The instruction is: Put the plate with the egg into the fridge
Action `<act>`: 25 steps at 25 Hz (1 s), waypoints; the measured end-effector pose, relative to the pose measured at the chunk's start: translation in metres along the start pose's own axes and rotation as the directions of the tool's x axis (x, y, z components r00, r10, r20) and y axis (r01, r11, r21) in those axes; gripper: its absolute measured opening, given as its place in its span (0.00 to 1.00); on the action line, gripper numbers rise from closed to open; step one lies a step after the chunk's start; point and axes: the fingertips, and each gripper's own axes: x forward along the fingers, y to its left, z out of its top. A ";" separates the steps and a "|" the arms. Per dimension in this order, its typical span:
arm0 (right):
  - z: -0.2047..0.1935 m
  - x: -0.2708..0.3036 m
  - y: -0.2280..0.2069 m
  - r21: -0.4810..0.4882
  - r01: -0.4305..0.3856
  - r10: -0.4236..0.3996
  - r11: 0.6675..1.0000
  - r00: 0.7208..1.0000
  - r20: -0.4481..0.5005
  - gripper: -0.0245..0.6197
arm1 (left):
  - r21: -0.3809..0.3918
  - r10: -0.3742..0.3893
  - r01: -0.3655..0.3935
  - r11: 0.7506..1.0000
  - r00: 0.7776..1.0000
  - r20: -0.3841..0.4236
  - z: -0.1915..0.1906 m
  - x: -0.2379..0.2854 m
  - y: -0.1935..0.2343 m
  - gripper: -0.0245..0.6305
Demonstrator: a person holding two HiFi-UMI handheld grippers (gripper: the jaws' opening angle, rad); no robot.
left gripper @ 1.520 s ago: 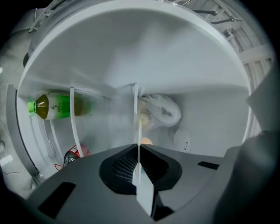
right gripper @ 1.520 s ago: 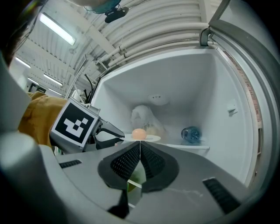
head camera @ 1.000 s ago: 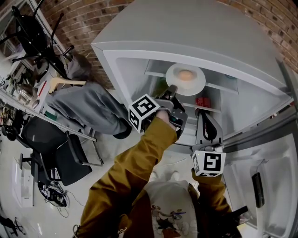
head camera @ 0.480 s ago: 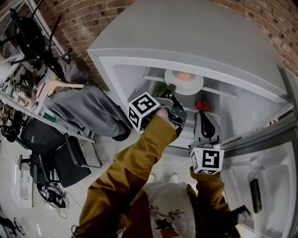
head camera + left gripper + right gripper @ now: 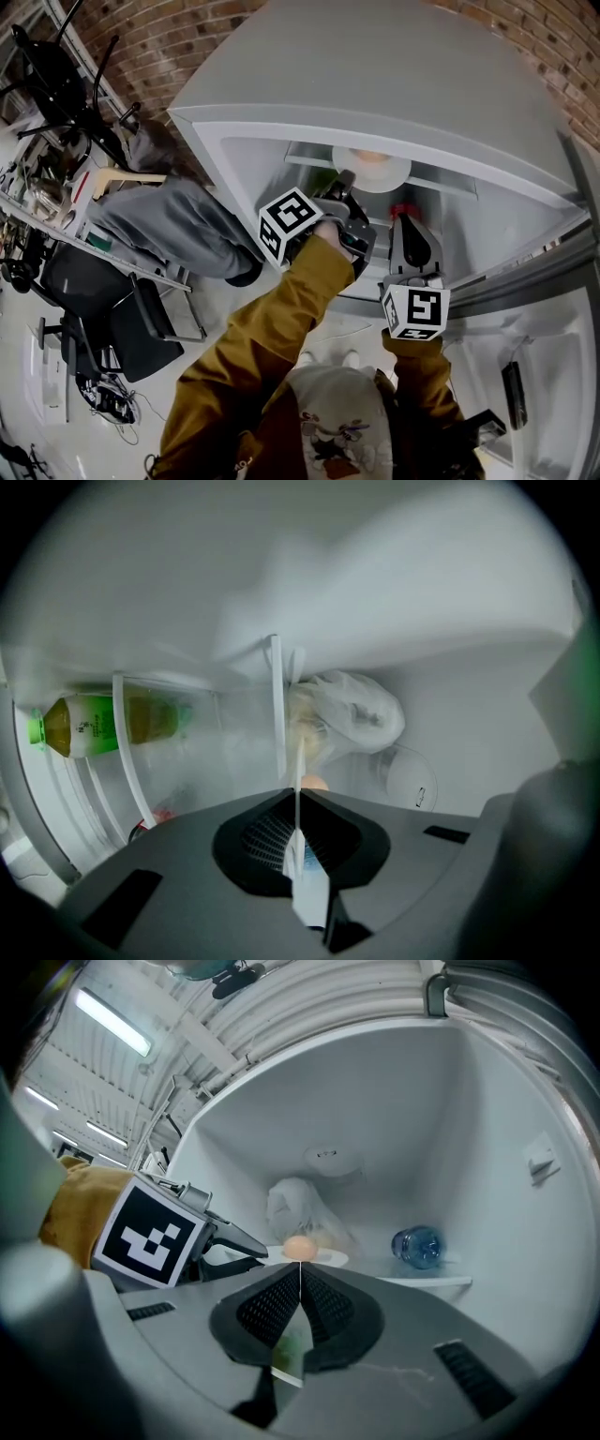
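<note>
A brick wall (image 5: 178, 37) stands behind the grey fridge (image 5: 394, 75), whose door (image 5: 544, 375) hangs open (the person faces straight in). The plate (image 5: 384, 176), with the egg (image 5: 372, 156) near its middle, is inside the upper compartment, out over the shelf (image 5: 427, 1281); whether it touches the shelf cannot be told. The left gripper (image 5: 297, 803) has it by the near rim, jaws clamped almost together on the thin edge. It points level, which looks meant to keep the plate flat so the egg does not roll. The right gripper (image 5: 300, 1283) hangs just beside and lower, jaws pressed together on nothing, probably kept clear as a spare. Behind the plate lie a plastic bag (image 5: 295, 1206) and, off to one side, a water bottle (image 5: 417, 1244), so the free spot seems to be the shelf's front. What appears left is to set the plate down and let go.
</note>
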 end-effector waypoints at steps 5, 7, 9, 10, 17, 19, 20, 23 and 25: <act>0.004 0.013 -0.006 -0.001 0.010 -0.010 1.000 1.000 0.003 0.05 | 0.008 0.004 -0.004 1.000 1.000 -0.007 -0.004 0.004 0.002 0.07; 0.007 0.019 -0.007 -0.002 0.011 -0.011 1.000 1.000 0.006 0.05 | 0.006 0.002 -0.002 1.000 1.000 -0.012 -0.004 0.006 0.001 0.07; 0.008 0.024 -0.007 -0.003 0.009 -0.009 1.000 1.000 0.009 0.05 | 0.003 -0.004 0.004 1.000 1.000 -0.020 -0.005 0.009 0.000 0.07; 0.008 0.025 -0.007 -0.003 0.008 -0.008 1.000 1.000 0.009 0.05 | 0.002 -0.005 0.005 1.000 1.000 -0.023 -0.006 0.010 0.000 0.07; 0.012 0.034 -0.007 -0.013 0.007 -0.007 1.000 1.000 0.016 0.05 | -0.002 -0.016 0.016 1.000 1.000 -0.012 -0.001 0.016 -0.003 0.07; 0.012 0.036 -0.009 -0.012 0.008 -0.008 1.000 1.000 0.015 0.05 | 0.001 -0.019 0.019 1.000 1.000 -0.011 -0.001 0.016 -0.003 0.07; 0.012 0.037 -0.010 -0.011 0.009 -0.008 1.000 1.000 0.015 0.05 | 0.004 -0.021 0.021 1.000 1.000 -0.012 -0.001 0.017 -0.004 0.07; 0.012 0.039 -0.010 -0.009 0.006 -0.006 1.000 1.000 0.014 0.05 | 0.010 -0.034 0.034 0.999 0.999 -0.018 -0.001 0.019 -0.006 0.07; 0.012 0.040 -0.009 -0.010 0.001 -0.001 1.000 1.000 0.011 0.05 | 0.003 -0.051 0.051 0.999 0.998 -0.023 -0.002 0.020 -0.008 0.07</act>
